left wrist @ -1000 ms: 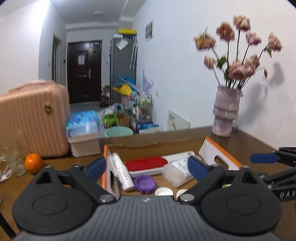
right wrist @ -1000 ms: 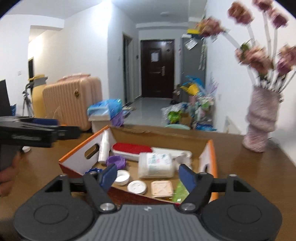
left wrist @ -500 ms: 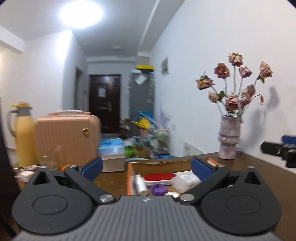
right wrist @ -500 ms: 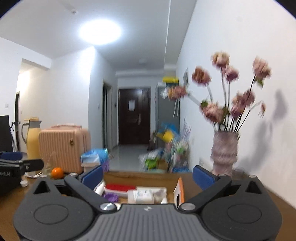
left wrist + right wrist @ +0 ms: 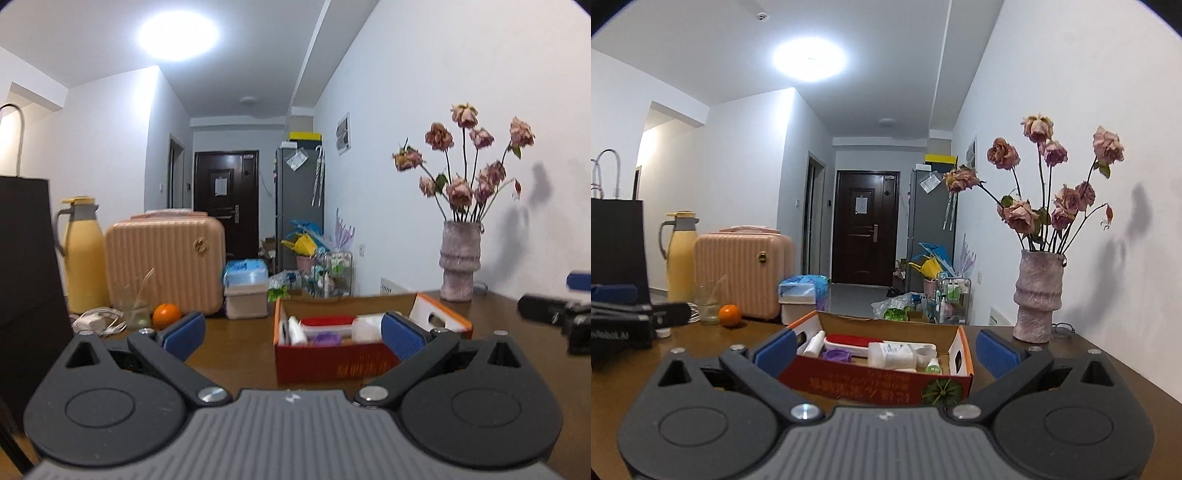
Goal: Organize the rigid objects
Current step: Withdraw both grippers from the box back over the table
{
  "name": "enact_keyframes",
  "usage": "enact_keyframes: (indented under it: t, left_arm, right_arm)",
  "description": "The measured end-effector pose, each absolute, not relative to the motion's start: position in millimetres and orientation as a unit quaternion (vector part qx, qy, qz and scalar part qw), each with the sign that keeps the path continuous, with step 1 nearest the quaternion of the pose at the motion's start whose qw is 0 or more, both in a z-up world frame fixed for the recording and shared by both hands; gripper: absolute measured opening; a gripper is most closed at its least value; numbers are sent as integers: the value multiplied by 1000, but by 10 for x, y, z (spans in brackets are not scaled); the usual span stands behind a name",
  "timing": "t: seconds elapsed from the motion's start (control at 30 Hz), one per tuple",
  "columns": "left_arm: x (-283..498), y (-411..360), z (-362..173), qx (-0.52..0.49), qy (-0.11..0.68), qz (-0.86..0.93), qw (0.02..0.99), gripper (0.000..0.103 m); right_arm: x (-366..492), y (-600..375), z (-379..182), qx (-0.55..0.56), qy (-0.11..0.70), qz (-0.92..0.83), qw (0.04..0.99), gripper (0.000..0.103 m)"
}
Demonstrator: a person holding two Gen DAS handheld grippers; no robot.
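An open red and orange cardboard box (image 5: 332,360) (image 5: 871,382) stands on the brown table. It holds a red brush (image 5: 853,339), white bottles (image 5: 892,354), a purple lid (image 5: 836,355) and other small items. My left gripper (image 5: 291,334) is open and empty, low over the table in front of the box. My right gripper (image 5: 884,349) is open and empty, also in front of the box. Each gripper shows at the edge of the other's view: the right one in the left wrist view (image 5: 554,314), the left one in the right wrist view (image 5: 624,321).
A vase of dried roses (image 5: 1038,295) stands at the back right by the wall. At the left are a pink suitcase (image 5: 164,266), a yellow thermos (image 5: 83,254), an orange (image 5: 167,314), a glass (image 5: 707,304), a white cable (image 5: 94,319) and a black bag (image 5: 26,280).
Both grippers have pulled back from above the box and dropped lower and level. The box now sits farther ahead and more of the room and ceiling shows. Both stay open.
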State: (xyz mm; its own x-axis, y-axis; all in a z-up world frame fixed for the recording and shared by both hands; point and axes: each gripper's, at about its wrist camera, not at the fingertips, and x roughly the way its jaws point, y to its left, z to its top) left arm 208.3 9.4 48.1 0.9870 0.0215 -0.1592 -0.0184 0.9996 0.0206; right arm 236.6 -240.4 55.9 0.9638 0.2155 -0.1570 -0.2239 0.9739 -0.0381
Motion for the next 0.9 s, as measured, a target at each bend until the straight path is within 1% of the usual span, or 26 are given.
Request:
enact_keyframes:
  t: [0.2, 0.33, 0.43, 0.5, 0.7, 0.9]
  left_arm:
    - [1463, 112, 314, 24, 82, 0, 996, 103]
    - [1061, 27, 193, 46, 82, -17, 995, 103]
    - [786, 16, 172, 26, 80, -32, 996, 103]
    - [670, 31, 182, 7, 79, -32, 996, 103]
    - [523, 48, 231, -7, 96, -28, 995, 103]
    - [458, -49, 277, 25, 77, -40, 996, 103]
  right_arm:
    - [1816, -2448, 454, -31, 76, 120, 989, 103]
    - [1480, -2421, 323, -36, 97, 115, 988, 103]
    - [1237, -2411, 264, -21, 100, 114, 988, 103]
    - [1071, -2390, 236, -17, 102, 119, 987, 103]
    - [702, -2252, 174, -3, 110, 133, 985, 103]
    - [524, -2200, 199, -25, 95, 127, 987, 103]
